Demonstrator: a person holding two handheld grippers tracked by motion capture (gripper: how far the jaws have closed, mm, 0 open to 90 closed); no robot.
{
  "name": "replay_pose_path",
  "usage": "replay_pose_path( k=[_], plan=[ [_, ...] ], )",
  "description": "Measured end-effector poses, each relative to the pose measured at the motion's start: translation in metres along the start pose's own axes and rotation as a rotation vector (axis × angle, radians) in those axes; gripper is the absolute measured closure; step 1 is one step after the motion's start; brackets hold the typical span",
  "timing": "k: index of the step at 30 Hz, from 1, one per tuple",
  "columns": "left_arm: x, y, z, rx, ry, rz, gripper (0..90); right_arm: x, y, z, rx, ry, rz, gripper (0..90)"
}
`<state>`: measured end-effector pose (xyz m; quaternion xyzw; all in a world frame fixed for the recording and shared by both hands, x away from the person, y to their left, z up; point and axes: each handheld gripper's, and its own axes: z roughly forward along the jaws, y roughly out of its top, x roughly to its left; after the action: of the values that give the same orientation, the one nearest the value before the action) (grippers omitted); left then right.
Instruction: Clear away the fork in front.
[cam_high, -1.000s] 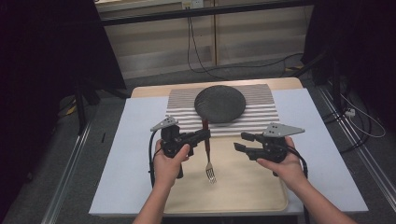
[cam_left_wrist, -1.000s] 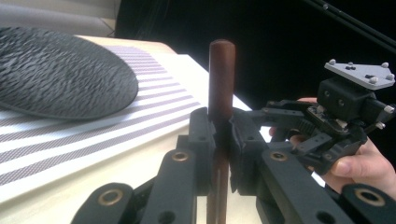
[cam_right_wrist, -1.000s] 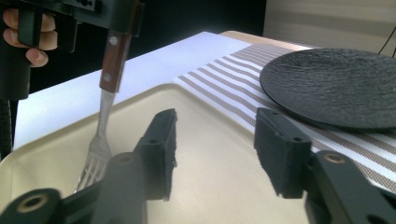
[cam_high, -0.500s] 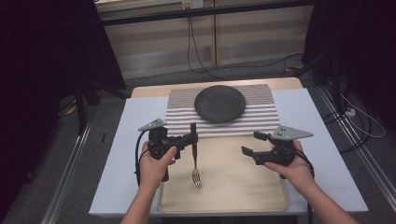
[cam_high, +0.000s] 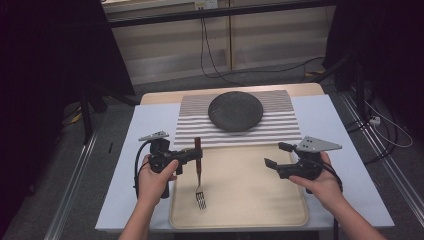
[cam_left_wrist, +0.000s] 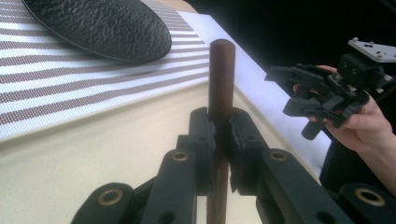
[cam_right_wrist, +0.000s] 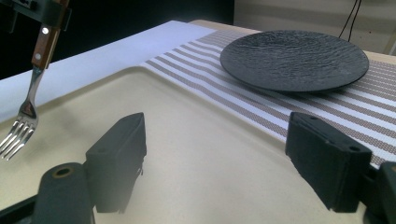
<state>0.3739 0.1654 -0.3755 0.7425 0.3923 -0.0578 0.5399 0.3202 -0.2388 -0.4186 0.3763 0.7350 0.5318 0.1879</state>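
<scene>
A fork (cam_high: 198, 172) with a dark wooden handle (cam_left_wrist: 221, 79) and metal tines (cam_right_wrist: 18, 130) hangs tines-down over the left part of the beige tray (cam_high: 250, 200). My left gripper (cam_high: 192, 155) is shut on its handle. The jaws clamp the handle at mid-length in the left gripper view. My right gripper (cam_high: 275, 156) is open over the tray's right side, with nothing between its jaws. A dark round plate (cam_high: 235, 110) lies on the striped mat (cam_high: 285, 125) beyond the tray.
A pale blue cloth (cam_high: 145, 130) covers the table under the tray and mat. Dark floor, cables (cam_high: 215, 55) and a wall panel lie beyond the table's far edge. The tray's middle (cam_right_wrist: 196, 140) is bare.
Both hands have drawn back toward the near edge and apart. The left gripper carried the fork leftward and nearer, off from the plate's front to the tray's left part.
</scene>
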Motion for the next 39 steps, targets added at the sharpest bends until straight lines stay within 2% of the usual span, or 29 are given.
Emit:
replay_pose_path(
  k=[8,9,13,18,21,22,26,31,39],
  plan=[
    [0.007,-0.006,-0.003,0.037,0.012,-0.023,81.1,0.000,-0.004,-0.003,0.003,0.005,0.003,20.0],
    [0.008,-0.007,-0.003,0.041,0.011,-0.013,81.1,-0.001,-0.005,-0.003,0.003,0.004,0.004,20.0],
    [0.012,-0.011,-0.002,0.062,0.011,-0.022,81.1,-0.001,-0.006,-0.005,0.002,-0.001,0.006,19.7],
    [0.016,-0.013,-0.002,0.056,0.013,-0.028,80.8,-0.002,-0.009,-0.005,0.003,0.001,0.006,19.5],
    [0.019,-0.015,-0.001,0.059,0.013,-0.016,80.3,-0.003,-0.009,-0.006,-0.001,-0.004,0.011,19.4],
    [0.020,-0.016,0.000,0.068,0.019,-0.005,79.6,-0.003,-0.009,-0.007,-0.003,-0.006,0.011,19.5],
    [0.026,-0.022,0.003,0.091,0.035,-0.010,78.1,-0.004,-0.010,-0.008,-0.009,-0.006,0.013,19.5],
    [0.034,-0.028,0.005,0.092,0.066,-0.016,76.6,-0.004,-0.011,-0.009,-0.009,-0.008,0.018,19.5],
    [0.047,-0.036,0.009,0.113,0.120,0.022,71.5,-0.004,-0.011,-0.009,-0.012,-0.004,0.016,19.4]
  ],
)
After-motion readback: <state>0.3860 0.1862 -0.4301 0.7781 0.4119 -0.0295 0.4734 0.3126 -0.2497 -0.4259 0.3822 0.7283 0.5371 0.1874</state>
